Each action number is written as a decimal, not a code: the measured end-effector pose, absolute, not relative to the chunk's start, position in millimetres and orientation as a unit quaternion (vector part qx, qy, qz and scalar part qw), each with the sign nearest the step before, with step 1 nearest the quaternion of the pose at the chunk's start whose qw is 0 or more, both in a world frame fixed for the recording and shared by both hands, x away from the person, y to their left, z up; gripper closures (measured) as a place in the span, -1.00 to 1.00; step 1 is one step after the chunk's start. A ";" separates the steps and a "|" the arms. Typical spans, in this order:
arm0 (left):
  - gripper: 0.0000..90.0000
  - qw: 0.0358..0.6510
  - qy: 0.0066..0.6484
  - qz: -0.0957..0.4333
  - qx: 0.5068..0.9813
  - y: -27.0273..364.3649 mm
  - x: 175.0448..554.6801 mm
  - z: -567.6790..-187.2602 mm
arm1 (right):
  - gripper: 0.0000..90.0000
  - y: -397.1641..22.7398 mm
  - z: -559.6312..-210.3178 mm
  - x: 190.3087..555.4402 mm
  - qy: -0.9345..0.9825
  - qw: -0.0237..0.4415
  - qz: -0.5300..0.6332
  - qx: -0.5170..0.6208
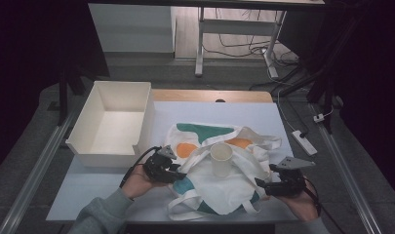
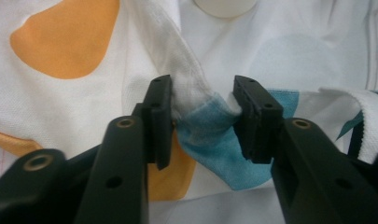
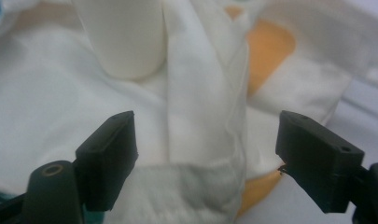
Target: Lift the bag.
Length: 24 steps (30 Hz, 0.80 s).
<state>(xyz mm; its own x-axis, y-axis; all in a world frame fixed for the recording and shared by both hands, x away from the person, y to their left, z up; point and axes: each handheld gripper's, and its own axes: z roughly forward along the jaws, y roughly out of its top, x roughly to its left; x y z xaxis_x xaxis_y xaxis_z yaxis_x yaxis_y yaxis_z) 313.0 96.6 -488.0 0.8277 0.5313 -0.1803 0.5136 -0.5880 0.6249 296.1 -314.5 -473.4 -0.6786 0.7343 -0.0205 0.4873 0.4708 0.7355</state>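
A white tote bag (image 1: 219, 187) with orange and teal patches lies crumpled on the white table. A white paper cup (image 1: 221, 158) stands upright on top of it. My left gripper (image 1: 178, 173) is at the bag's left edge. In the left gripper view its jaws (image 2: 203, 116) pinch a raised fold of white and blue fabric (image 2: 205, 135), with both pads against the cloth. My right gripper (image 1: 261, 185) is at the bag's right edge. It stands open (image 3: 206, 154), its jaws wide on either side of a white strap (image 3: 200, 107), with the cup (image 3: 123, 37) just beyond.
An empty white bin (image 1: 112, 124) with a notched front wall stands at the table's left, close to my left hand. The table's front edge (image 1: 151, 217) is right under both hands. A power strip (image 1: 304, 141) and cables lie on the floor to the right.
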 end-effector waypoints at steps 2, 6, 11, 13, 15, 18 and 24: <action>0.39 0.346 0.293 0.013 0.891 96.9 313.2 -487.9 | -0.40 -316.6 -481.0 297.5 0.845 0.151 0.354 0.372; 0.46 0.350 0.292 0.013 0.890 100.0 313.7 -485.9 | 0.16 -318.0 -486.5 298.3 0.848 0.124 0.349 0.379; 0.50 0.364 0.291 0.017 0.885 106.3 311.6 -480.4 | 0.55 -317.0 -476.8 295.5 0.852 0.145 0.346 0.364; 0.51 0.371 0.290 0.022 0.882 109.1 310.3 -476.8 | 0.59 -314.9 -470.7 292.7 0.853 0.166 0.348 0.352; 0.51 0.381 0.291 0.026 0.877 113.2 309.0 -471.8 | 0.61 -313.1 -463.7 289.5 0.849 0.187 0.357 0.343; 0.52 0.396 0.296 0.030 0.869 118.6 308.7 -465.6 | 0.65 -312.6 -453.4 285.7 0.838 0.212 0.377 0.333; 0.52 0.420 0.300 0.042 0.856 126.0 307.6 -454.4 | 0.69 -315.5 -443.6 285.4 0.819 0.227 0.407 0.334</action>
